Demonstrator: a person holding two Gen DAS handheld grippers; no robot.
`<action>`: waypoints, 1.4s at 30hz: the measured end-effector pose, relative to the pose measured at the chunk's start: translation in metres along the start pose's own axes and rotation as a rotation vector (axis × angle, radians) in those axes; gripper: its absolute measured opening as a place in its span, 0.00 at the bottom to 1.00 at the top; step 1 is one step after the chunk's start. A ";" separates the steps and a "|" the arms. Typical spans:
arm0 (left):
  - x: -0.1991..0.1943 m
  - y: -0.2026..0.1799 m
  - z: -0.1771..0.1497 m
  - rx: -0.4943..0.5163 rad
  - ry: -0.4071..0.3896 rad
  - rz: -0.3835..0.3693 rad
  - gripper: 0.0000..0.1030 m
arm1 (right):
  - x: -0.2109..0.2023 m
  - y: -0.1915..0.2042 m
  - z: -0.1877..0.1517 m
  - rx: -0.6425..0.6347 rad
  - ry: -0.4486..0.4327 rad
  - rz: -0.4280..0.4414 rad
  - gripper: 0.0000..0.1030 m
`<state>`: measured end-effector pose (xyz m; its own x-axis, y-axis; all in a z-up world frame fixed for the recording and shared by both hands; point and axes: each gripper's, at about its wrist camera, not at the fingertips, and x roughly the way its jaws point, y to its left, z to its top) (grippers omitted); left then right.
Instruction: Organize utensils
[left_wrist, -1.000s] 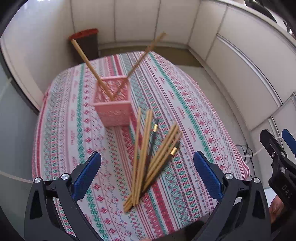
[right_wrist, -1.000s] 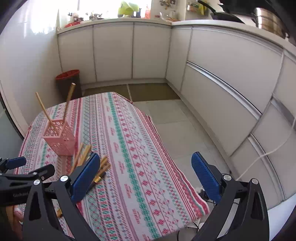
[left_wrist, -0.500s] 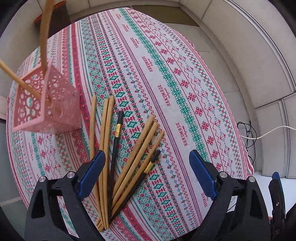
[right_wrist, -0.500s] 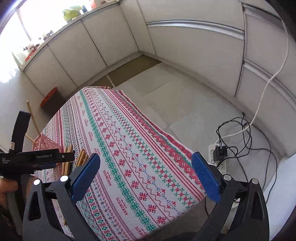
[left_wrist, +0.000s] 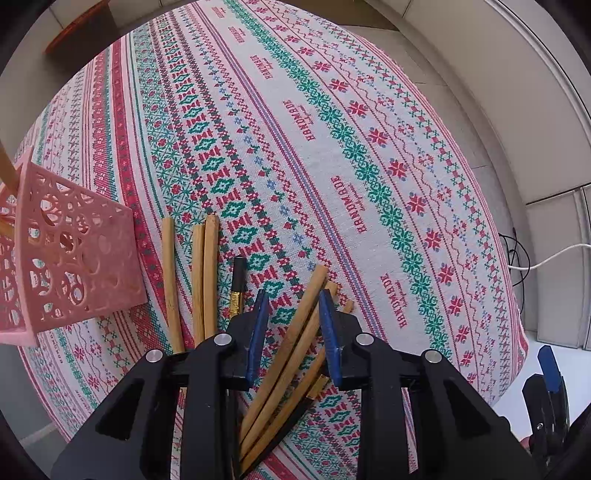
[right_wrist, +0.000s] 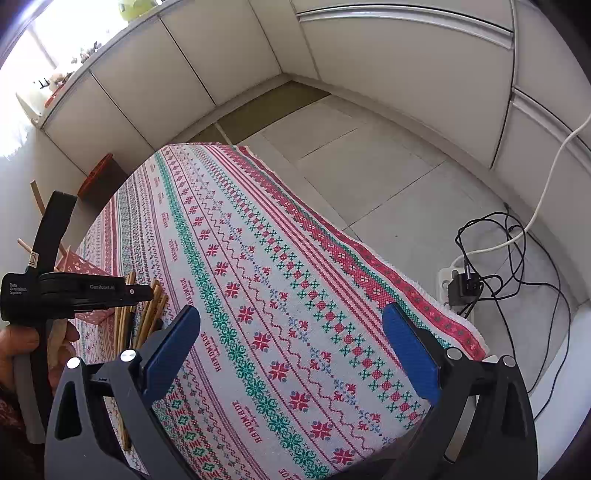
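Wooden chopsticks (left_wrist: 291, 343) lie in a loose fan low in the left wrist view, on the patterned tablecloth (left_wrist: 332, 147) that covers the surface. Two of them run up between the blue pads of the left tongs (left_wrist: 291, 325), which have narrowed around that pair; whether the pads actually press the wood or stand a hair off it is hard to tell from this angle. Just left of the tongs lie three more pale sticks (left_wrist: 205, 277) side by side, and between those and the tongs a black chopstick with a gold band (left_wrist: 238, 284). Another dark stick passes under the fan near the bottom edge.

At the left edge of the same view stands a pink perforated holder (left_wrist: 74, 266), near the loose sticks but apart from them, with a wooden stick (left_wrist: 7, 166) leaning out of its top.

In the right wrist view the right tongs (right_wrist: 291, 350) hang wide apart over the cloth with nothing between the pads. At its left edge the left tool and the hand (right_wrist: 22, 347) gripping it show above the chopsticks. Beyond the surface, at the right, a power strip with cables (right_wrist: 465, 288) sits on the tiled floor (right_wrist: 369, 166), and white cabinets (right_wrist: 221, 48) fill the upper frame.
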<state>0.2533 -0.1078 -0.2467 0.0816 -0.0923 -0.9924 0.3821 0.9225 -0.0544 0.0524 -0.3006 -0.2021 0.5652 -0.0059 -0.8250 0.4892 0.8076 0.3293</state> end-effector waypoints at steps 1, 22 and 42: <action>0.001 0.002 0.001 0.002 -0.003 -0.005 0.25 | 0.003 -0.001 0.000 0.003 0.009 -0.003 0.93; -0.055 -0.006 -0.073 0.104 -0.248 -0.051 0.07 | 0.044 0.054 0.021 -0.014 0.238 0.083 0.82; -0.134 0.064 -0.150 -0.048 -0.438 -0.181 0.06 | 0.120 0.146 0.021 -0.062 0.443 0.018 0.29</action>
<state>0.1289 0.0198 -0.1341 0.4018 -0.3925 -0.8273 0.3839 0.8924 -0.2370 0.2057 -0.1952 -0.2435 0.2280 0.2508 -0.9408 0.4332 0.8392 0.3287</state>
